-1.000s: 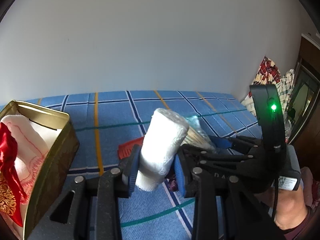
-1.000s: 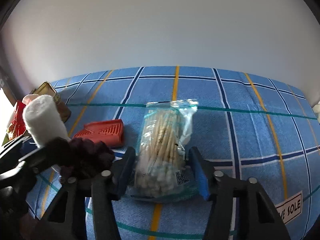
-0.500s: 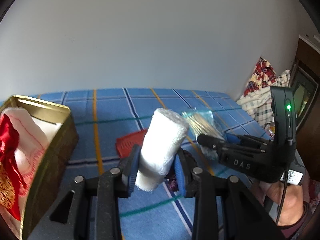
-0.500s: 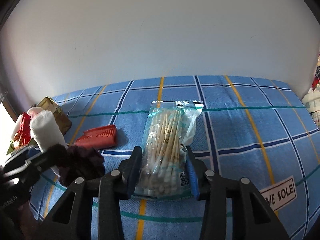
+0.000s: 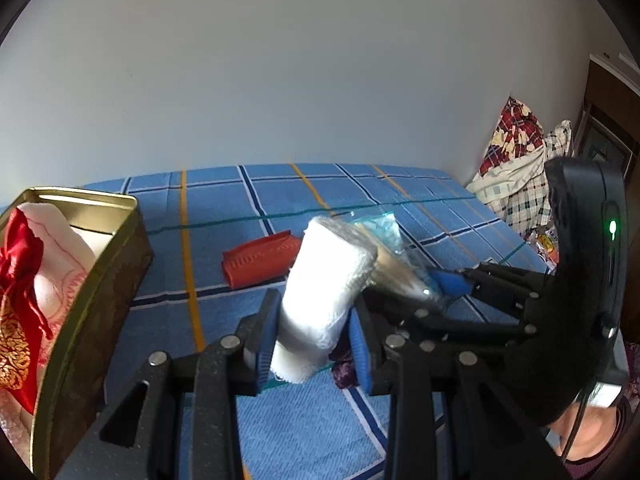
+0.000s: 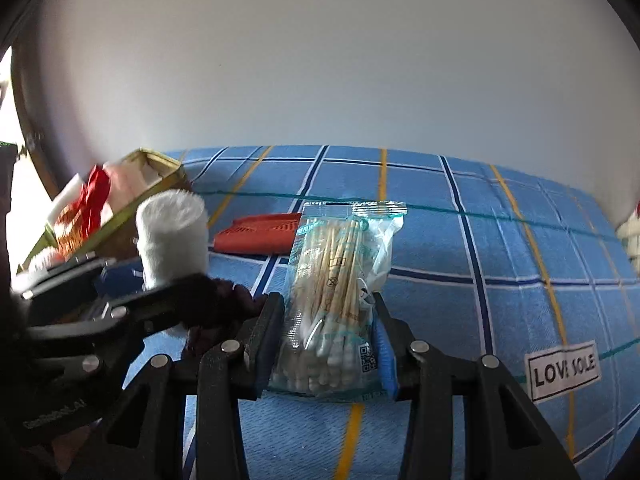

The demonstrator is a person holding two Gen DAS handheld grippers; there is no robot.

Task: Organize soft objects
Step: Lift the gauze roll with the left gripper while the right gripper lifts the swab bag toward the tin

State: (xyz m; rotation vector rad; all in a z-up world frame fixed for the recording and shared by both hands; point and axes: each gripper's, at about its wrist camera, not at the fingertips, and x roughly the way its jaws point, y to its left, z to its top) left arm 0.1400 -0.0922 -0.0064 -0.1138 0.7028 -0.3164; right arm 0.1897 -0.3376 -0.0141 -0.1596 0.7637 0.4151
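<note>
We see our left gripper (image 5: 312,336) clamped on a white gauze roll (image 5: 326,292) tilted above the blue checked bedspread (image 5: 224,208). A gold tin (image 5: 100,284) holding red and white fabric stands at left, a red comb-like piece (image 5: 260,258) beyond.

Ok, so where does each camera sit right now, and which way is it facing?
Left wrist: rides the left hand-held gripper, looking down its fingers at the white gauze roll it grips, gold tin to its left; the right hand-held gripper and the hand behind it show.
Right wrist: rides the right hand-held gripper, facing the cotton swab bag it clamps over the blue plaid sheet.
Shared: roll, bag, tin, red item, sheet.
</note>
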